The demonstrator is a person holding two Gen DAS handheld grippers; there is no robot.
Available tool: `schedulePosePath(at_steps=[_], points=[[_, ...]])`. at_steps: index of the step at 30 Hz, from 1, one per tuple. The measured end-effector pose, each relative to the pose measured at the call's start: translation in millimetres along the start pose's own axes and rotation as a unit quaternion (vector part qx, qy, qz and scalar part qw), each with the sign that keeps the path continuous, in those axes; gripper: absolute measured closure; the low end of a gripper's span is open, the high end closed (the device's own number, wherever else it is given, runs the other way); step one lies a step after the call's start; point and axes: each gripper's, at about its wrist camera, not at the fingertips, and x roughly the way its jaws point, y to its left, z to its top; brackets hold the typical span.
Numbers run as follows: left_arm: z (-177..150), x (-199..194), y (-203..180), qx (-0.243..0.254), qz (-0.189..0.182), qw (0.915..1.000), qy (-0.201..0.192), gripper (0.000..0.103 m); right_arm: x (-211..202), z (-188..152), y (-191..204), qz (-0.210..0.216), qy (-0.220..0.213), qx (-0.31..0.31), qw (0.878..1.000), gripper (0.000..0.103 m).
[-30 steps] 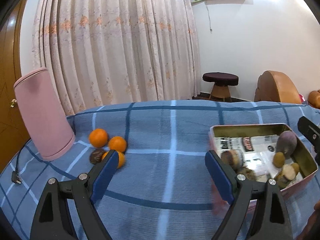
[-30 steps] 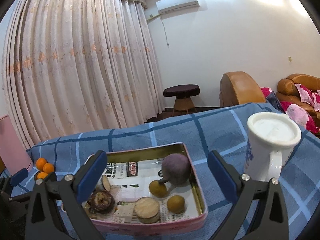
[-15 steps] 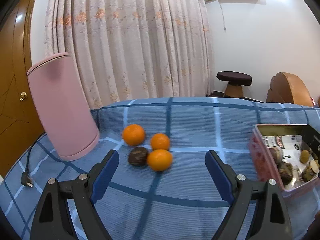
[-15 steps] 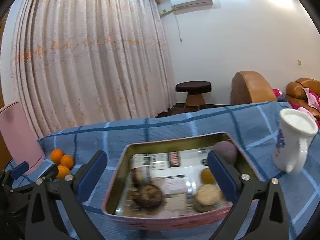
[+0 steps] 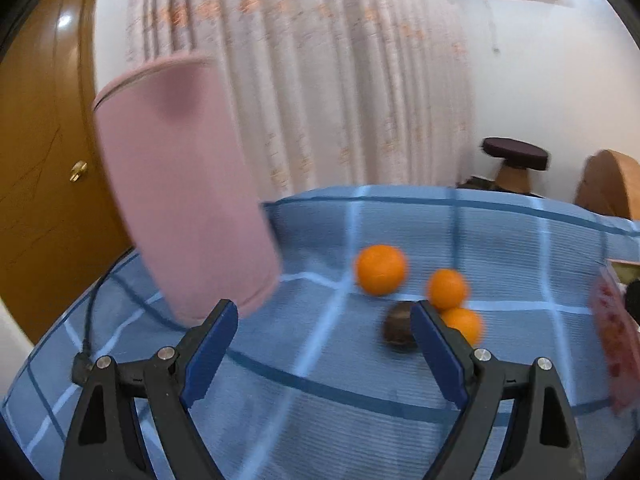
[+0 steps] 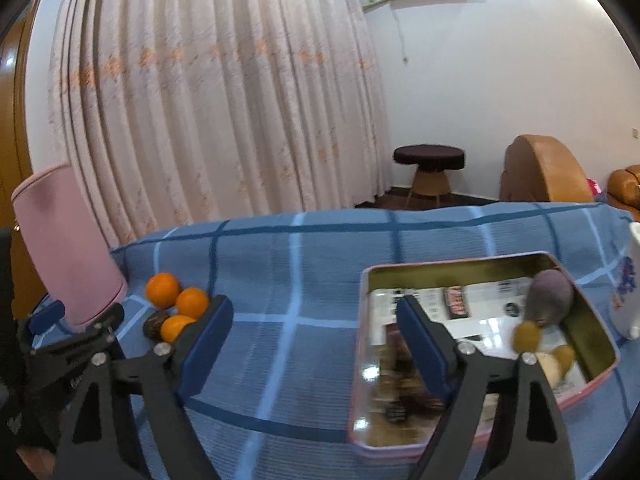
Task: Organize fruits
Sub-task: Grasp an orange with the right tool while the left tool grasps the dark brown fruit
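A: What does the left wrist view show?

B: The left gripper (image 5: 324,322) is spread wide, blue-padded fingers (image 5: 208,350) apart with nothing between them, hanging over the blue checked tablecloth (image 5: 320,420). Right of centre sit three round orange tangerines (image 5: 381,269) in a tight cluster with a dark brown round fruit (image 5: 400,330). The right finger overlaps the dark fruit and the lowest tangerine in the frame; whether it touches them I cannot tell, as the frame is blurred.

A: And on the left side?

B: A tall pink cylindrical container (image 5: 180,184) fills the centre left, standing on the cloth. A black cable (image 5: 90,320) runs down the lower left.

A: The right wrist view?

B: The right gripper (image 6: 314,326) is also released and empty. Its right finger lies across the rectangular pink metal tin (image 6: 592,316) at lower right. Inside the tin, a purple rounded fruit (image 6: 550,296) lies near the far right corner, a small yellow-green fruit (image 6: 526,336) just below it, and dark blurred fruit at the near end. A white ceramic mug with blue print (image 6: 628,284) stands at the right edge, beside the tin. The fruit cluster appears at centre left, next to the pink container.
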Motion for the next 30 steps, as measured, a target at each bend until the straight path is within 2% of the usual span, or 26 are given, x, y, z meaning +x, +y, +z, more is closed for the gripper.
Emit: schedulePosePath(at_steps=[4, 6, 9, 11, 15, 17, 19, 25, 28, 30], points=[[1.5, 20.9, 32.0, -0.036, 0.016, 0.9986, 0.036, 0.014, 22.3, 1.1, 22.4, 0.02, 0.036, -0.021, 0.999, 0.026], [1.2, 26.7, 38.4, -0.039, 0.029, 0.9978, 0.045, 0.014, 35.3, 0.2, 34.8, 0.032, 0.061, -0.034, 0.997, 0.035], [1.7, 31.8, 40.1, -0.026, 0.046, 0.9972, 0.052, 0.014, 51.5, -2.9, 53.9, 0.065, 0.092, -0.043, 0.993, 0.036], [1.0, 33.2, 40.4, -0.022, 0.043, 0.9973, 0.055, 0.014, 59.7, -4.7, 67.4, 0.076, 0.104, -0.054, 0.99, 0.036], [1.4, 35.8, 39.7, -0.017, 0.042, 0.9973, 0.059, 0.014, 76.3, -9.3, 89.7, 0.075, 0.135, -0.08, 0.985, 0.037], [2.0, 36.8, 39.6, -0.016, 0.042, 0.9971, 0.061, 0.014, 83.3, -11.2, 96.0, 0.078, 0.149, -0.086, 0.982, 0.041], [2.3, 37.9, 39.3, -0.014, 0.042, 0.9969, 0.064, 0.014, 91.2, -12.2, 98.4, 0.071, 0.162, -0.092, 0.98, 0.041], [2.9, 38.9, 38.9, -0.011, 0.044, 0.9968, 0.065, 0.014, 108.9, -14.6, 103.8, 0.091, 0.197, -0.08, 0.973, 0.044], [3.5, 37.9, 38.9, -0.013, 0.039, 0.9971, 0.065, 0.014, 112.9, -14.5, 102.4, 0.103, 0.208, -0.07, 0.97, 0.058], [3.8, 37.4, 37.9, -0.01, 0.036, 0.9973, 0.063, 0.014, 112.3, -14.1, 100.8, 0.105, 0.209, -0.065, 0.97, 0.058]])
